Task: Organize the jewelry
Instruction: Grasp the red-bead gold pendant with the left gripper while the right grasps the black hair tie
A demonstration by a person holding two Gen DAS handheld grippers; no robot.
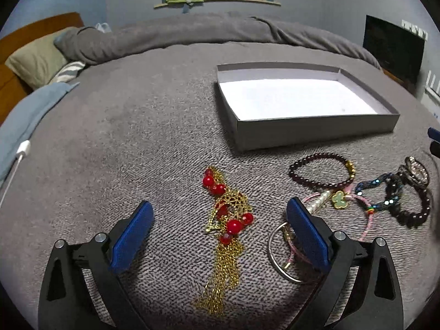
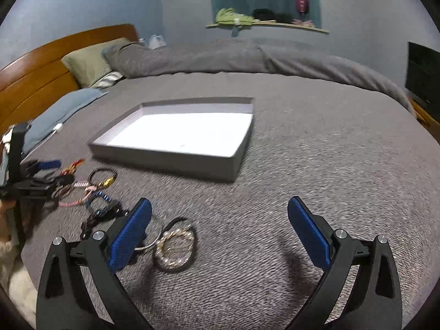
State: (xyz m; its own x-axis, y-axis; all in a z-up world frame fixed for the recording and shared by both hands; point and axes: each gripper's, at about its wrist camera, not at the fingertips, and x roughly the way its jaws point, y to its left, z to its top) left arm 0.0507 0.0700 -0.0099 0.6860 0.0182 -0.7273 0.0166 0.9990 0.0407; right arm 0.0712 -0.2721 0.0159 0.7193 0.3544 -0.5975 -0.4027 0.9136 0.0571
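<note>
A gold chain necklace with red beads (image 1: 227,220) lies on the grey bedspread between the blue pads of my open left gripper (image 1: 220,209). To its right lie a dark beaded bracelet (image 1: 321,172), a pearl-and-pink cord bracelet with a green clover (image 1: 339,199), a silver bangle (image 1: 275,255) partly under the right pad, a blue sequin band (image 1: 374,183) and dark bead bracelets (image 1: 412,209). An open grey box (image 1: 316,130) with a white floor stands beyond. My right gripper (image 2: 220,211) is open over bare bedspread; a ring bracelet (image 2: 176,247) lies by its left pad. The box (image 2: 165,159) sits ahead.
A rolled grey duvet (image 1: 220,30) runs along the bed's far side. Pillows (image 1: 38,57) and a wooden headboard (image 2: 41,74) are at the left, with a blue cloth and a white charger (image 1: 23,148). The left gripper (image 2: 33,176) shows at the right wrist view's left edge.
</note>
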